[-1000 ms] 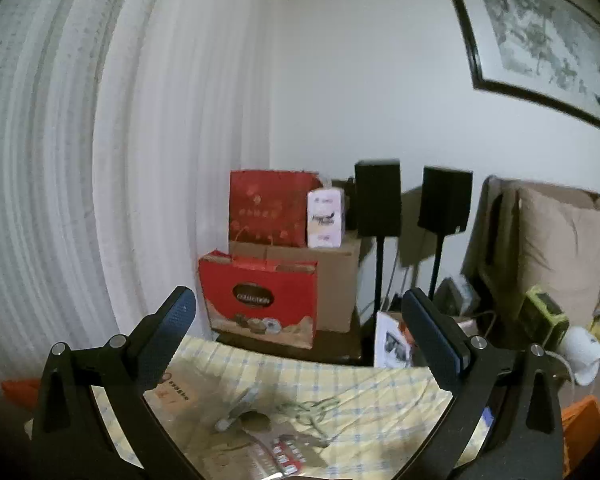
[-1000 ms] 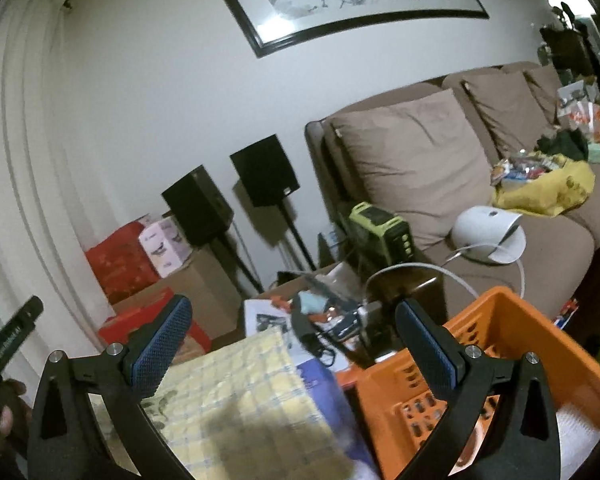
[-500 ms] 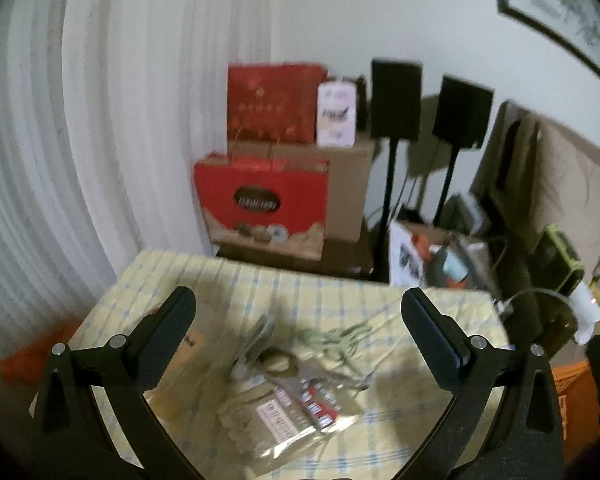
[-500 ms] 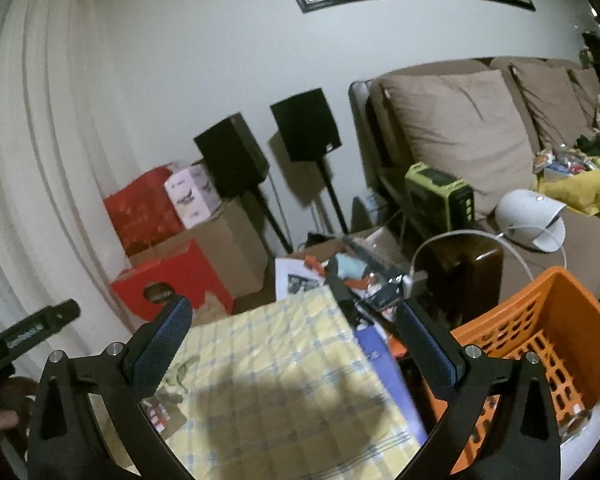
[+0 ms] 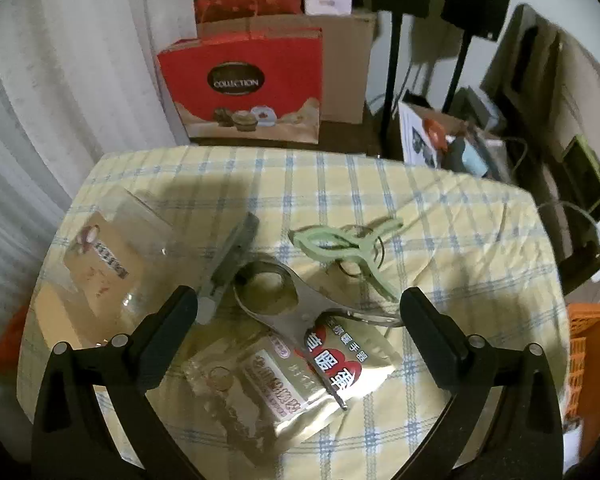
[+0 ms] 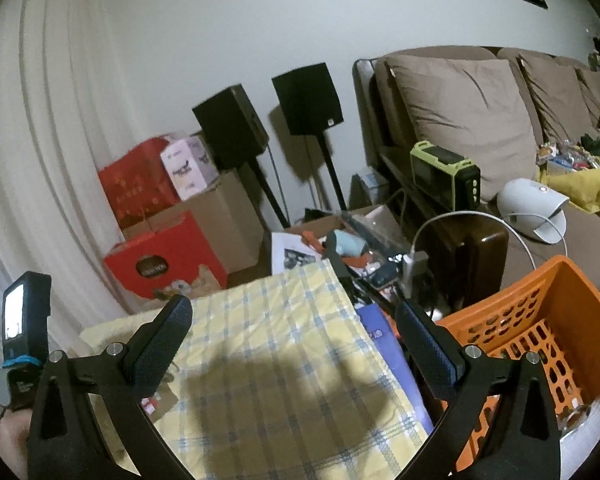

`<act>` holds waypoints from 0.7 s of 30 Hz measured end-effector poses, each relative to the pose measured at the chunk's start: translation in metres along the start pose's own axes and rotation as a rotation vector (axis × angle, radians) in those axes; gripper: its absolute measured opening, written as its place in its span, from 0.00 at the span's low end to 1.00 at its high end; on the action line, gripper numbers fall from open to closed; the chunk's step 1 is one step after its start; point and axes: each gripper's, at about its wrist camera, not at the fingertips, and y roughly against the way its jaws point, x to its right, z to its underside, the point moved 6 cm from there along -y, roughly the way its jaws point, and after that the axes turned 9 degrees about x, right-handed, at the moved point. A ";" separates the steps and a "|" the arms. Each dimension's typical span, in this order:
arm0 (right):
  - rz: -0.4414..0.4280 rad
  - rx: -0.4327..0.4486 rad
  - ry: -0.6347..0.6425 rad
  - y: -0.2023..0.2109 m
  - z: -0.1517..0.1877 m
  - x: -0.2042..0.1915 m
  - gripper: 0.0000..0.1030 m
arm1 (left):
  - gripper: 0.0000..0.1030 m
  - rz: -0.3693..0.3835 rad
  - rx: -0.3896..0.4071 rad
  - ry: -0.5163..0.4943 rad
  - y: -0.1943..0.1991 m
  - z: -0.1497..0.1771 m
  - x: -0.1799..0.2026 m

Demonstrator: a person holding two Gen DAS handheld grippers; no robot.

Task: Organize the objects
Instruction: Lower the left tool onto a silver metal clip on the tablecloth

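Two grippers, both with fingers spread and empty. Left gripper [image 5: 298,308] hangs above a checked tablecloth [image 5: 440,208] bearing a green clip [image 5: 348,246], metal tongs [image 5: 284,300] (lying partly on a foil packet [image 5: 300,376]) and a clear pouch [image 5: 100,264]. Right gripper [image 6: 292,330] is beside an orange basket [image 6: 540,304].

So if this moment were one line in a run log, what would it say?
left hand-held gripper: open, above scissors and packet | right hand-held gripper: open, empty | orange basket: beside table
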 end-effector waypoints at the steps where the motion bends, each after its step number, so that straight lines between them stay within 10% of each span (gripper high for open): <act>1: 0.008 -0.015 0.007 -0.003 0.003 0.000 1.00 | 0.98 0.000 0.006 -0.010 -0.004 0.002 0.005; 10: 0.034 -0.056 -0.054 -0.009 0.008 0.015 1.00 | 0.98 -0.009 -0.030 -0.062 -0.018 0.013 0.021; 21: 0.050 -0.065 -0.059 -0.009 0.009 0.017 1.00 | 0.48 0.041 -0.053 -0.242 -0.005 0.030 0.069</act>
